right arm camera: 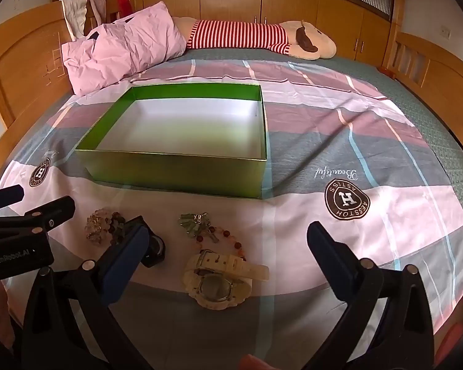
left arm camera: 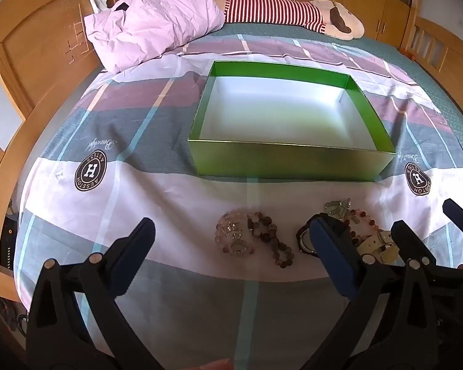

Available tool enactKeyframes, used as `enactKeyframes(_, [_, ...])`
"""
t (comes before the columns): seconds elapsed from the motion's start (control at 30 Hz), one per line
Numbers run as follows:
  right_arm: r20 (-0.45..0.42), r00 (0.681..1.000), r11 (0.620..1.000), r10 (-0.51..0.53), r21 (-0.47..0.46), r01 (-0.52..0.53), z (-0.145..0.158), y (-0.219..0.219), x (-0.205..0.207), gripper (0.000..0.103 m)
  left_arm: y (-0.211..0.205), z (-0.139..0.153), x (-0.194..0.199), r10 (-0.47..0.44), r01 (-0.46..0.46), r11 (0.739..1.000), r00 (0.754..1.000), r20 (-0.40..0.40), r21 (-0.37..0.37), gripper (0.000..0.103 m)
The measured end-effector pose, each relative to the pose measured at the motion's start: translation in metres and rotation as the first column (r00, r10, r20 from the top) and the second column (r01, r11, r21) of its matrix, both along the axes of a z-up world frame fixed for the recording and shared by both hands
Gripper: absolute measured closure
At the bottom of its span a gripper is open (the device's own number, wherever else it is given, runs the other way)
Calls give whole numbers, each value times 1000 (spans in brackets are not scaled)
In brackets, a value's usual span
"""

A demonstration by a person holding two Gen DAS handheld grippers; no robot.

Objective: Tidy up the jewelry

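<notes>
An open green box [left arm camera: 290, 162] [right arm camera: 176, 174] with a white inside stands on the bed, nothing in it. In front of it lie clear and dark bead bracelets [left arm camera: 247, 239] [right arm camera: 103, 225], a black watch [left arm camera: 304, 242] [right arm camera: 155, 250], a green and orange bead bracelet [left arm camera: 359, 217] [right arm camera: 202, 228] and a cream watch [right arm camera: 216, 280]. My left gripper [left arm camera: 231, 242] [right arm camera: 31, 200] hangs open just above the clear bracelets, holding nothing. My right gripper [right arm camera: 228, 243] [left arm camera: 429, 220] is open over the cream watch, apart from it. A left finger [left arm camera: 330, 252] hides part of the black watch.
A checked bedsheet [right arm camera: 370, 154] covers the bed. A pink pillow [left arm camera: 151, 21] and a striped plush toy [right arm camera: 250, 35] lie at the far end. Wooden headboard [left arm camera: 37, 49] at the left, wooden cupboards [right arm camera: 293, 3] behind.
</notes>
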State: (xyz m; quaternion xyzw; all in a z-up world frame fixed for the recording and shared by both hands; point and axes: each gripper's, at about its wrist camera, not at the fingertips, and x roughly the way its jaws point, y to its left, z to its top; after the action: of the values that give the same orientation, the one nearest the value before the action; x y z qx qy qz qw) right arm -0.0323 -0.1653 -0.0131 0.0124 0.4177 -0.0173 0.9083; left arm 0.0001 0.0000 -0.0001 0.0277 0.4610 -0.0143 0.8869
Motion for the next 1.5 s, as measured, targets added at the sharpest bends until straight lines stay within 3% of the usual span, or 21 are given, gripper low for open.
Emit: enactKeyframes(1.5, [4, 1000, 1000, 3, -3, -3, 2, 2, -2, 1, 0, -12, -2, -2, 2, 1000, 1000, -16, -1, 2])
